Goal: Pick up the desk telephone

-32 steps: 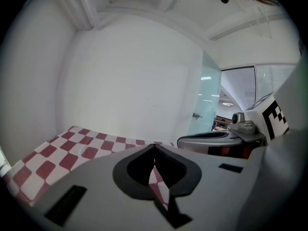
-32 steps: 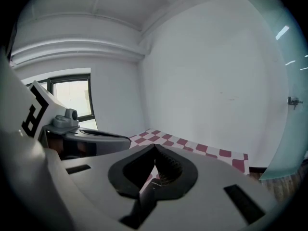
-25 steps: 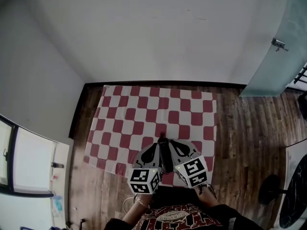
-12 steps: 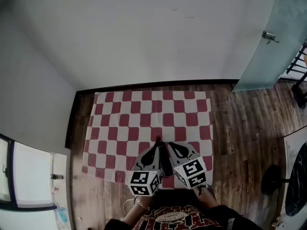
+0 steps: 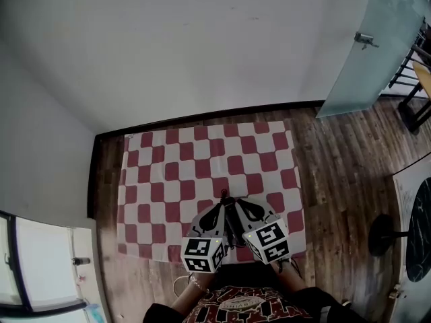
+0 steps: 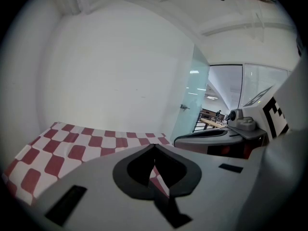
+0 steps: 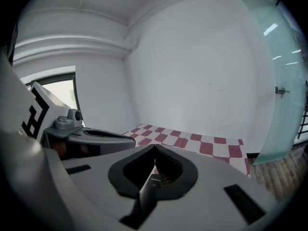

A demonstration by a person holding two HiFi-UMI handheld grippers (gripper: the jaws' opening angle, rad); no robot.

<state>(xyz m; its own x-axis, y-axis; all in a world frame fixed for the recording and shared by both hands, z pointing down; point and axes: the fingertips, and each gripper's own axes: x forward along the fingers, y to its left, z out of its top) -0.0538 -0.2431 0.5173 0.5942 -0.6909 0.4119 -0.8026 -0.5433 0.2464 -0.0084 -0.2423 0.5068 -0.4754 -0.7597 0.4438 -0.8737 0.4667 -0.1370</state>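
Note:
No desk telephone shows in any view. A red and white checkered cloth [image 5: 202, 167] covers the surface in front of me. My left gripper [image 5: 223, 204] and right gripper [image 5: 234, 204] hover side by side over the cloth's near edge, their tips almost touching each other. In the left gripper view the left gripper [image 6: 154, 146] has its jaws closed tip to tip with nothing between them. The right gripper [image 7: 154, 147] looks the same in its own view, shut and empty. Each gripper view shows the other gripper's body alongside it.
A bare white wall rises behind the cloth. A frosted glass door [image 5: 363, 46] stands at the right over a dark wooden floor [image 5: 337, 160]. A window [image 5: 34, 261] is at the lower left and a black round base [image 5: 380, 237] at the right.
The head view has swung, so the cloth and the glass door sit differently in the picture. Both grippers stay together, shut, over the cloth's near edge.

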